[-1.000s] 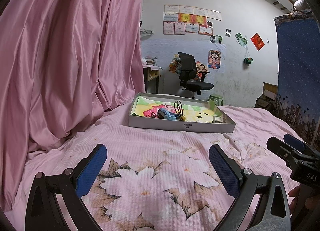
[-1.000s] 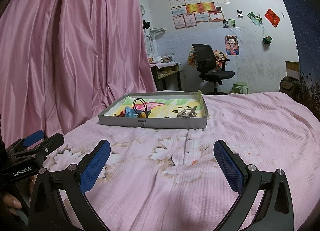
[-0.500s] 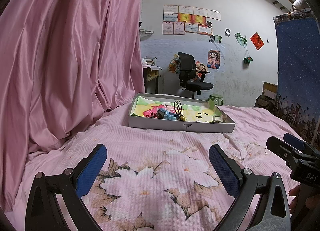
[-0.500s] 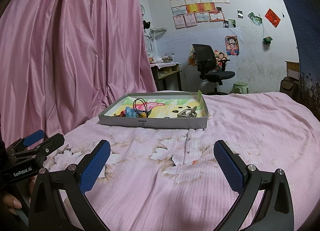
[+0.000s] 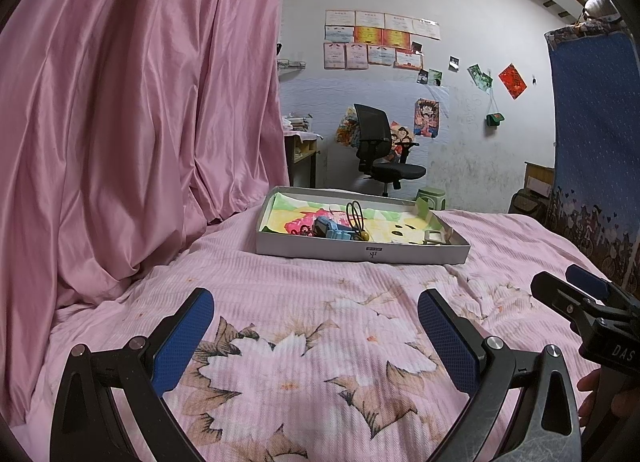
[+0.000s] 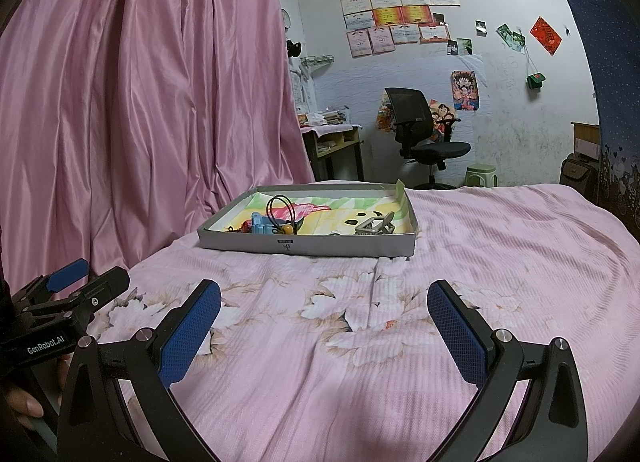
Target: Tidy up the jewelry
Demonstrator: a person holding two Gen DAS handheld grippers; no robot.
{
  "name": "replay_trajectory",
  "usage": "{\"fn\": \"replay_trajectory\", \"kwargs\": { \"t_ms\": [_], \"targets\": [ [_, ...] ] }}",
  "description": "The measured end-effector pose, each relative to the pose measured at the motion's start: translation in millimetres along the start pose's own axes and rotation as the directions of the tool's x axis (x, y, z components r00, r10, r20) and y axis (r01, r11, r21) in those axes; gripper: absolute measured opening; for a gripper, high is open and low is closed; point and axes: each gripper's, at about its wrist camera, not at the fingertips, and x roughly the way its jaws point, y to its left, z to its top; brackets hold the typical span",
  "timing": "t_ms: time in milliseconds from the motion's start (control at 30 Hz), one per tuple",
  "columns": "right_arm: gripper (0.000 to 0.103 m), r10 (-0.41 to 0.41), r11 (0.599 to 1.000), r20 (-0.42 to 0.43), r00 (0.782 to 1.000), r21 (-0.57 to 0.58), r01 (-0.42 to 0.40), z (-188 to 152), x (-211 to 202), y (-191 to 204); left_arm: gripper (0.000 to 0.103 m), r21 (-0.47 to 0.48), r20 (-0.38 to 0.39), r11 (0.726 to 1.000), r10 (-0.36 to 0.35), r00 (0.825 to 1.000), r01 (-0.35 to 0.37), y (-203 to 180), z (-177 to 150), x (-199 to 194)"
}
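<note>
Pink floral bedding (image 5: 320, 302) covers the bed that fills both wrist views, with a pink satin curtain (image 5: 132, 121) hanging on the left and a white wall with certificates, posters and a black office chair (image 5: 380, 145) at the far end of the room. Well ahead of both grippers sits a shallow grey tray (image 5: 360, 252) lined with a colourful cartoon sheet; its long axis runs left to right across the views, one long wall facing the grippers. Inside it, toward the left half, lie a blue clip (image 6: 262, 226) and a black hair tie (image 6: 280, 207) standing up in loops, with a small yellow bead (image 6: 287, 229) just beside them; toward the right end lies a grey claw clip (image 6: 376, 223), tilted on its side. Smaller pieces near the blue clip are too small to tell. The left gripper (image 5: 316, 332) hovers low over the bedding, its two blue-padded fingers spread wide apart with nothing between them, pointing straight at the tray. The right gripper (image 6: 324, 320) is held the same way, level and forward, fingers wide apart and empty. Each shows at the edge of the other's view, side by side and near one another, with a person's fingertips wrapped on the handles at the bottom corners.
</note>
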Motion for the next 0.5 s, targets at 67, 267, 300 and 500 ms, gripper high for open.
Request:
{"fn": "replay_trajectory", "kwargs": {
  "t_ms": [67, 267, 300, 500],
  "targets": [
    [0.102, 0.000, 1.000, 0.000, 1.000, 0.000, 0.000, 0.4, -0.2, 0.3, 0.103, 0.001, -0.001, 1.000, 0.000, 1.000, 0.000, 0.0, 0.3, 0.0],
    [0.102, -0.001, 1.000, 0.001, 1.000, 0.000, 0.001, 0.6, -0.1, 0.7, 0.103, 0.002, -0.001, 1.000, 0.000, 1.000, 0.000, -0.4, 0.2, -0.2],
    [0.102, -0.001, 1.000, 0.001, 1.000, 0.000, 0.001, 0.3, 0.2, 0.4, 0.103, 0.002, -0.001, 1.000, -0.001, 1.000, 0.001, 0.4, 0.1, -0.5],
    [0.102, -0.001, 1.000, 0.000, 1.000, 0.000, 0.001, 1.1, -0.4, 1.1, 0.103, 0.004, -0.001, 1.000, 0.001, 1.000, -0.001, -0.4, -0.1, -0.5]
  ]
}}
